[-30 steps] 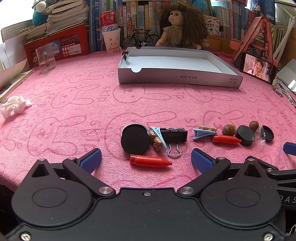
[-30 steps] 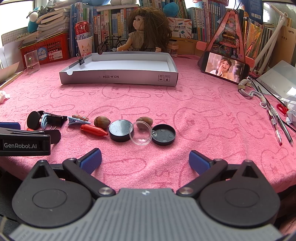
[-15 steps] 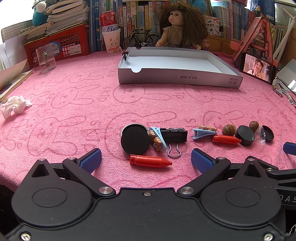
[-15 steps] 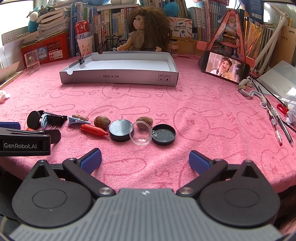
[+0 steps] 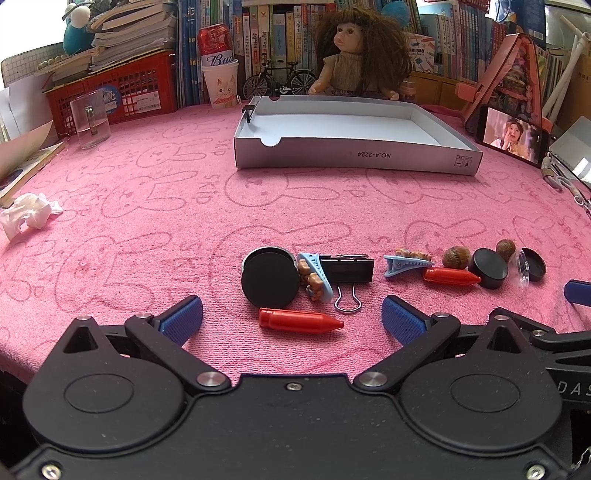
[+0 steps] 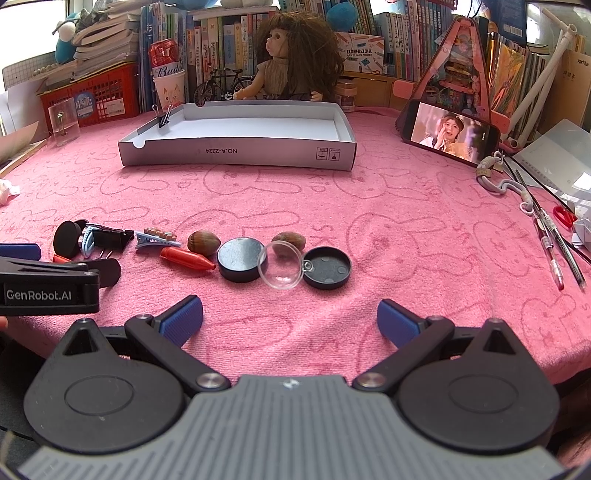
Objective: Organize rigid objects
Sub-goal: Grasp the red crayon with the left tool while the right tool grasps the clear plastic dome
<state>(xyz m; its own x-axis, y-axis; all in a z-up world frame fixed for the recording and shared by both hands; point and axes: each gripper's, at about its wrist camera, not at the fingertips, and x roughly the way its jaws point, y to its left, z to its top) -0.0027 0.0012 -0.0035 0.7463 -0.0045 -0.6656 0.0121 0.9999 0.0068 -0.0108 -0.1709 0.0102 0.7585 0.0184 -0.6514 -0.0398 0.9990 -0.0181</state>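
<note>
On the box (image 5: 354, 157) rim, binder clip (image 5: 248, 112)

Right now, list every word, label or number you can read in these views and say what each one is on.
"NO.A-2224", printed upside down on the front wall of the white cardboard tray.
"Bud", the rest hidden, on the red can.
"GenRobot.AI" on the left gripper, seen from the right wrist camera.
"DAS", cut off at the frame edge, on the right gripper, seen from the left wrist camera.
Book spines and the red basket's label: too small to read.
</note>
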